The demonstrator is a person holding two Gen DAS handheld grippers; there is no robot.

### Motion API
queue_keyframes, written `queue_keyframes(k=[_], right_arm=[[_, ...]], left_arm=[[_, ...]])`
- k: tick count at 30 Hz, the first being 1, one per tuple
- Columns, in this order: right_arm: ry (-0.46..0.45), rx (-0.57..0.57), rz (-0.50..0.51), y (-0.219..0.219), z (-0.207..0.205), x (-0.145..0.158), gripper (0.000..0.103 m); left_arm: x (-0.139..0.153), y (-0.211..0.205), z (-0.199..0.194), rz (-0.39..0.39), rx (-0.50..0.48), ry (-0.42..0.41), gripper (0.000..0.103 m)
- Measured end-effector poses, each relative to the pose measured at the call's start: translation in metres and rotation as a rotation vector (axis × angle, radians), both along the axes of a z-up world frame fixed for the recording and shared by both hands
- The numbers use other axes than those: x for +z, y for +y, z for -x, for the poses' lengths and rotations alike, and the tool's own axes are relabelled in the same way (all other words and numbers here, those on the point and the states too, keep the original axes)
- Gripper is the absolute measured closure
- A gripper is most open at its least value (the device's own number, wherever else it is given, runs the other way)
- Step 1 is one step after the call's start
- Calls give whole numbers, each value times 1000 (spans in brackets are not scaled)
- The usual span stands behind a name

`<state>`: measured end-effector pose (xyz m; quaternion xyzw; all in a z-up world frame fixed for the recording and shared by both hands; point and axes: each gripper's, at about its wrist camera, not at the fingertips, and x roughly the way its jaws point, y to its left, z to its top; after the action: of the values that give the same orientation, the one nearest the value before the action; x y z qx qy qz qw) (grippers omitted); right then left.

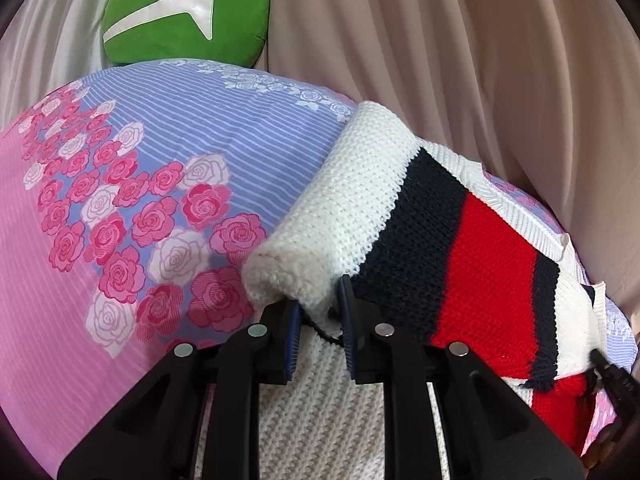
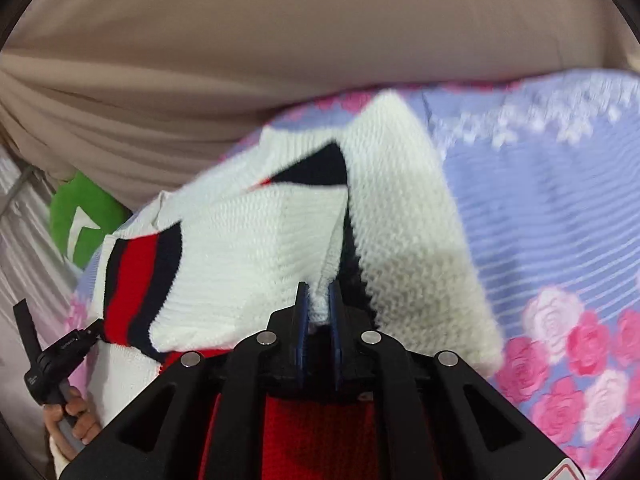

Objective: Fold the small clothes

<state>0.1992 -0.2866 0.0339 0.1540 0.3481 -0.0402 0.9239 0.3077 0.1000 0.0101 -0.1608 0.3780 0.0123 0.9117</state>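
We've got the knit sweater (image 1: 420, 216) lifted mid-fold over the floral bedsheet (image 1: 120, 184), left gripper (image 1: 320, 320) clamped on its white edge and right gripper (image 2: 319, 308) pinching a white hem at 12 o'clock. Keep both grips tight w/ even tension, then lay the flap flat so edges line up, no bunching.

Under your work lies a bedsheet (image 1: 168, 128), lilac with thin white stripes and turning pink toward 8 o'clock; pink and white roses (image 1: 160, 216) cluster across it, with a band of small white roses along its far edge at 12 o'clock; a green cushion (image 1: 188, 12) bearing a white arrow mark sits beyond at 11 o'clock; beige draped fabric (image 1: 460, 48) fills the view from 12 to 3 o'clock.
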Motion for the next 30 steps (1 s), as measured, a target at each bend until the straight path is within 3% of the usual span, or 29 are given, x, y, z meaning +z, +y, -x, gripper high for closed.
queue_keyframes(k=[2,3,5,7,9,11,15,19,20,22,23,27,29,30], right_arm=[[-13,-52,94,8,7,12,84],[-37,-37,63,11,11,19,84],[-76,70,-59,30,10,32,83],[-79,191,-104,63,-3,42,77],[-59,306,-106,103,-24,45,58],[-20,398,-104,144,-53,42,52],[65,462,-12,220,-116,20,48],[125,465,99,253,-150,-5,44],[122,471,152,259,-152,-8,47],[99,476,240,262,-143,-5,83],[97,480,220,257,-141,-2,97],[-26,437,116,240,-129,35,99],[-18,422,112,237,-136,31,99],[41,414,150,238,-146,14,99]], left_arm=[[-1,2,0,11,7,-2,85],[-1,2,0,10,9,-1,85],[-1,0,0,-2,13,1,85],[-1,-1,0,-12,14,3,85],[0,0,1,-5,13,2,85],[0,0,1,-4,12,2,85],[1,-1,1,-11,9,2,85],[0,-1,0,-13,8,2,85],[0,-1,0,-15,8,3,85],[0,-2,0,-20,8,3,85],[0,-2,0,-24,9,4,85],[0,-3,0,-32,9,3,85],[0,-3,0,-31,8,3,85],[0,-3,0,-33,8,4,85]])
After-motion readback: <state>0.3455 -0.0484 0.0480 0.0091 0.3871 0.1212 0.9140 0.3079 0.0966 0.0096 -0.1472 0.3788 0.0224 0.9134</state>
